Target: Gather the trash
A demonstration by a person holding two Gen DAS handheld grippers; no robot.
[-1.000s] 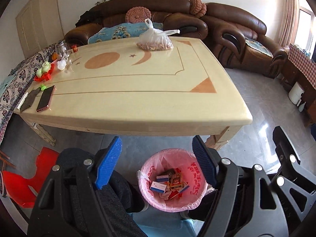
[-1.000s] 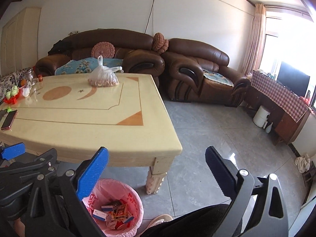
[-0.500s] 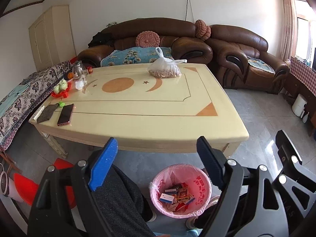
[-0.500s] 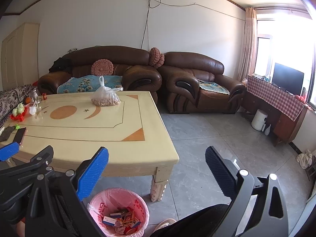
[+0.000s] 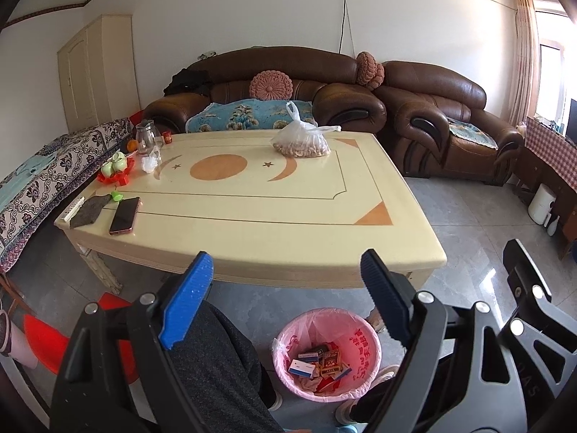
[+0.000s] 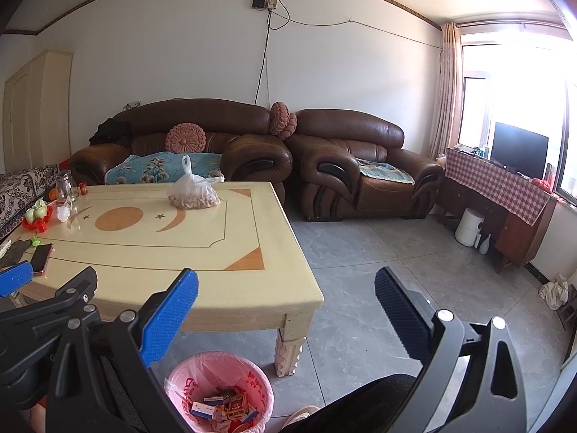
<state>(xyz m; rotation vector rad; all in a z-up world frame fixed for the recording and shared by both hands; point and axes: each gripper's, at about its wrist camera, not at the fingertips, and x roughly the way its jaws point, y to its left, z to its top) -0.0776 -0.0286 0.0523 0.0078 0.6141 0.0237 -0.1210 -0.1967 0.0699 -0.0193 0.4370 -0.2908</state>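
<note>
We hold the left hand-held gripper [image 5: 285, 278] and the right hand-held gripper [image 6: 286, 296] spread wide with nothing between their pads. The pink-lined trash bin [image 5: 326, 355], holding small boxes [image 5: 319, 361], stands on the floor below the surface's [image 5: 252, 216] near edge.

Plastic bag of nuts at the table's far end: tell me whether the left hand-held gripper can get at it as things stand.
Probably yes. The left hand-held gripper is open and empty, and the tabletop between it and the plastic bag is bare. The bag lies well across the table, so it would take a long reach over it.
</note>
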